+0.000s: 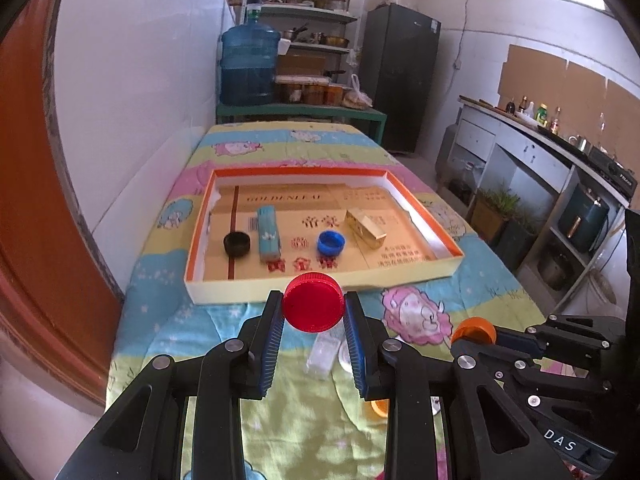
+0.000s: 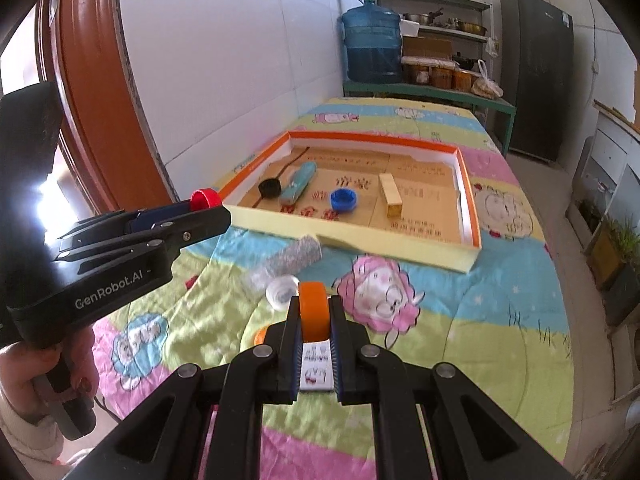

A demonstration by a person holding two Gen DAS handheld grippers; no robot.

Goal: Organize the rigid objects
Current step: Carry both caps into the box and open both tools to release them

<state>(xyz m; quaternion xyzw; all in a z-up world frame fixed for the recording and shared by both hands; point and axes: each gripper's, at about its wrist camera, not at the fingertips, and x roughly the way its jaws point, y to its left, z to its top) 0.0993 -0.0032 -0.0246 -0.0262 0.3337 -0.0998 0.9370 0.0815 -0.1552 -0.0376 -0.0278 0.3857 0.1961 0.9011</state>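
Note:
My left gripper point(image 1: 313, 307) is shut on a red bottle cap point(image 1: 313, 302), held above the quilt just short of the shallow orange-rimmed box point(image 1: 320, 286). My right gripper point(image 2: 315, 312) is shut on an orange cap point(image 2: 314, 310), gripped on edge; from the left wrist the orange cap point(image 1: 474, 330) shows at the right. The left gripper point(image 2: 208, 202) with the red cap point(image 2: 205, 199) appears at the left of the right wrist view. Inside the box point(image 2: 400, 248) lie a black cap point(image 1: 237, 243), a teal packet point(image 1: 268, 232), a blue cap point(image 1: 331, 243) and a gold block point(image 1: 365, 227).
On the quilt under the grippers lie a clear ribbed container point(image 2: 286, 264), a clear lid point(image 2: 282, 290), a small white card box point(image 2: 317, 366) and another orange piece point(image 1: 380, 407). A white wall runs along the left, a green bench with a water jug point(image 1: 249, 66) behind.

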